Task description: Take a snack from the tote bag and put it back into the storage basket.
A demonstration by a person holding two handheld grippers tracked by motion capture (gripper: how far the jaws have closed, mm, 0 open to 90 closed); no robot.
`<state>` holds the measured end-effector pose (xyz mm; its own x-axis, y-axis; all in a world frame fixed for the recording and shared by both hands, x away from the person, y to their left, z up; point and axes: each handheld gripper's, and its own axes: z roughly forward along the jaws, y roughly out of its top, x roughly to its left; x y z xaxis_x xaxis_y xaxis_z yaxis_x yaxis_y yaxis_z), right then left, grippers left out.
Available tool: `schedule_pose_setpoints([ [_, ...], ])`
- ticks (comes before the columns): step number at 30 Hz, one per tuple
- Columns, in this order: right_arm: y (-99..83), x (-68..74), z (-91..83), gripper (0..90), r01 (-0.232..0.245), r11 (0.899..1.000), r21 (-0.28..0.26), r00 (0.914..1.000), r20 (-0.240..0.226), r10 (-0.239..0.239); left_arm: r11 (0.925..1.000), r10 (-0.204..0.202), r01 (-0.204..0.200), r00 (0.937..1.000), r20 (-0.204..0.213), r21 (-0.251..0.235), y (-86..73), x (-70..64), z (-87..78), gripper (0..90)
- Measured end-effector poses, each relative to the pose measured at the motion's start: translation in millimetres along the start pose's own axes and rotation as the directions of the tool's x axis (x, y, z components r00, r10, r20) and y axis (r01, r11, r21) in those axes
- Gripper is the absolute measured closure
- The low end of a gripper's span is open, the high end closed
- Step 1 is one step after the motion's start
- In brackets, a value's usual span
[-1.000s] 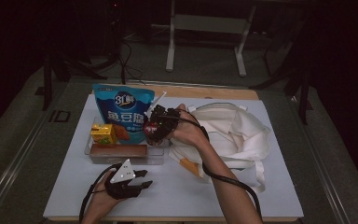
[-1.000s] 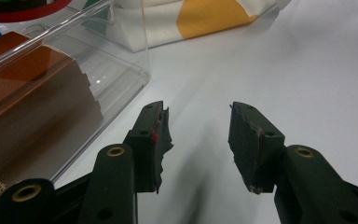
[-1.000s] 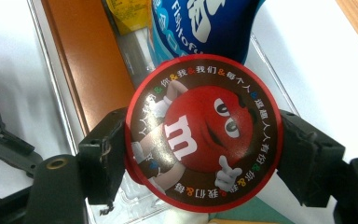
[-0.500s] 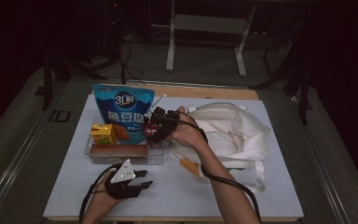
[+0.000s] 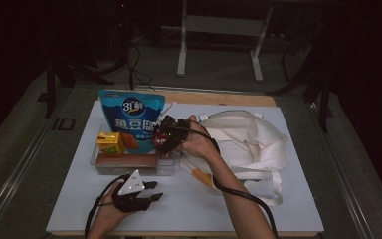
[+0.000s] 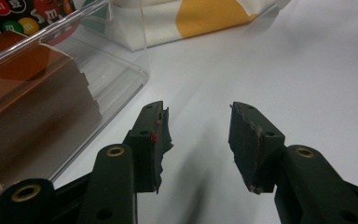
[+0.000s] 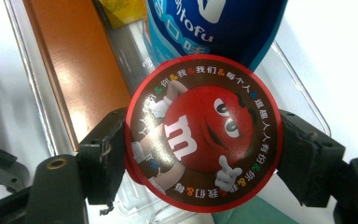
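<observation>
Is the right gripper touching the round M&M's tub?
Touching. The right gripper view shows the right gripper with both black jaws pressed against opposite sides of the M&M's tub, no gap at either side, above the clear tray.

Your right tool (image 7: 204,154) grips the round M&M's tin (image 7: 204,133): a white "m" on the red character, ringed with Chinese text, "我们" and coloured "&" signs. Behind it, the blue pouch (image 7: 214,23) reads "tofu"; from the high view, "3L" tops that pouch (image 5: 133,107). Your left tool view catches "m" candies (image 6: 9,7) printed top left.
</observation>
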<state>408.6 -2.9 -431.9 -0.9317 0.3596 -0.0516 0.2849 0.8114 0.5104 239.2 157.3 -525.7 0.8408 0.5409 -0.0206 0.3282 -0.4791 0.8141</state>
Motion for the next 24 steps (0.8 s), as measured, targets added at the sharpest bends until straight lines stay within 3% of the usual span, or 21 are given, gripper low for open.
schedule_pose_setpoints([
  [24, -1.1, 3.3, 16.0, 25.8, -0.004, 0.999, 0.031, 0.9999, 0.015, 0.004, 1.0, 0.0, 0.0, 1.0, 0.0, -0.004, 0.0, 0.3, -0.9, 55.8],
])
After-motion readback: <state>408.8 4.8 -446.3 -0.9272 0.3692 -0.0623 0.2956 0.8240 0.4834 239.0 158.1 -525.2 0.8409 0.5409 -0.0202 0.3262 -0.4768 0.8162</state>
